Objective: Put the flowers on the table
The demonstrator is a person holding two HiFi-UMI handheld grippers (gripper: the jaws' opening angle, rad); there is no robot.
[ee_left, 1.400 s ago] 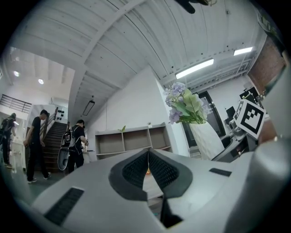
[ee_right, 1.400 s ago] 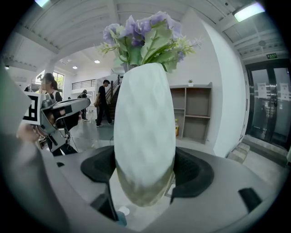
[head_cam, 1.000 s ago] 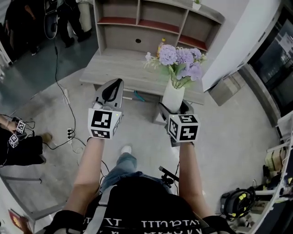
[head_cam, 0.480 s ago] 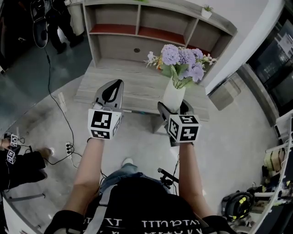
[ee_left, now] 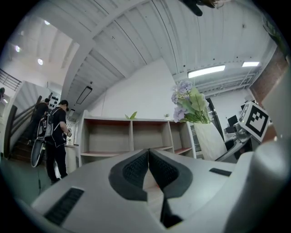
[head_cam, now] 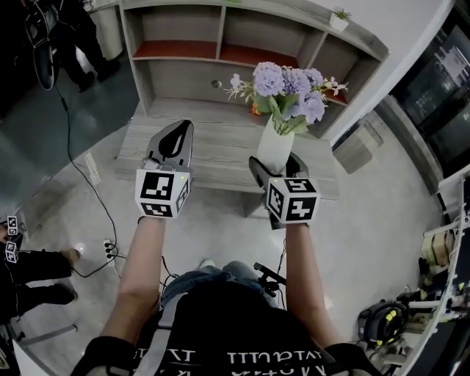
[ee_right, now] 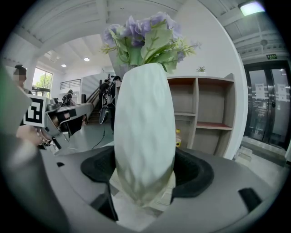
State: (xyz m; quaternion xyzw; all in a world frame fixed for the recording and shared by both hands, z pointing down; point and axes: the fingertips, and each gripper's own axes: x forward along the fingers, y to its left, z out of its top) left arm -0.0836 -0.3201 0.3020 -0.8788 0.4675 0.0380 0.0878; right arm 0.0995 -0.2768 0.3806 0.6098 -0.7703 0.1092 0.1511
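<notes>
A white vase (head_cam: 275,150) with purple flowers (head_cam: 288,84) stands upright in my right gripper (head_cam: 276,163), whose jaws are shut on the vase's lower body. In the right gripper view the vase (ee_right: 143,136) fills the middle between the dark pads (ee_right: 194,171), flowers (ee_right: 143,38) on top. The vase hangs above the near part of the low grey wooden table (head_cam: 213,136). My left gripper (head_cam: 174,137) is shut and empty, held level to the left of the vase over the table; its pads (ee_left: 136,169) meet in the left gripper view, where the vase (ee_left: 212,140) shows at right.
Behind the table stands a wooden shelf unit (head_cam: 220,44) with a small potted plant (head_cam: 339,17) on top. A yellow bottle (ee_right: 178,137) stands on the table by the shelf. A black cable (head_cam: 84,191) runs over the floor at left. A person (ee_left: 55,136) stands at far left.
The whole view has shifted: the table and shelf have come closer and lower in the head view. Both grippers now hang over the table's near part, the vase still held upright.
</notes>
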